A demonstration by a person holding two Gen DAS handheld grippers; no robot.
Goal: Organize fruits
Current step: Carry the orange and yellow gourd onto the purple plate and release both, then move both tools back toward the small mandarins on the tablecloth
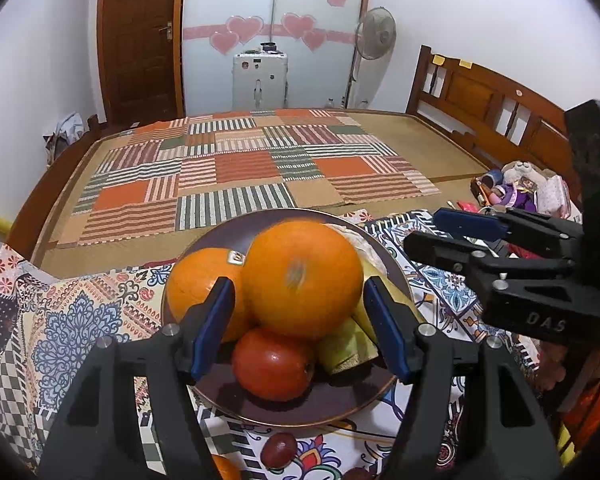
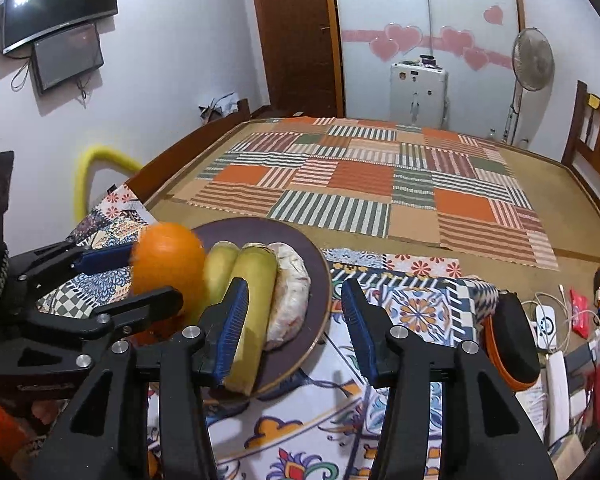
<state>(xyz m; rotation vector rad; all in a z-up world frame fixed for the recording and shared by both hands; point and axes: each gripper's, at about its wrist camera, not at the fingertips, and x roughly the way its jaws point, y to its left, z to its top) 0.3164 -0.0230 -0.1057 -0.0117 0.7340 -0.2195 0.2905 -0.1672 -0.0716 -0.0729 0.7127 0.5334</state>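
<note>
Centre frame, left gripper (image 1: 298,326) spread wide around big orange (image 1: 303,278), not visibly gripping: firm, round, slick, take across its middle; right gripper (image 2: 294,332) released, empty.

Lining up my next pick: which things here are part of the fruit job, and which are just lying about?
Job:
plate
big orange
second orange
red fruit
bananas
small dark fruit off the plate on the cloth

Lying about:
fan
toys
orange-rimmed black case
</note>
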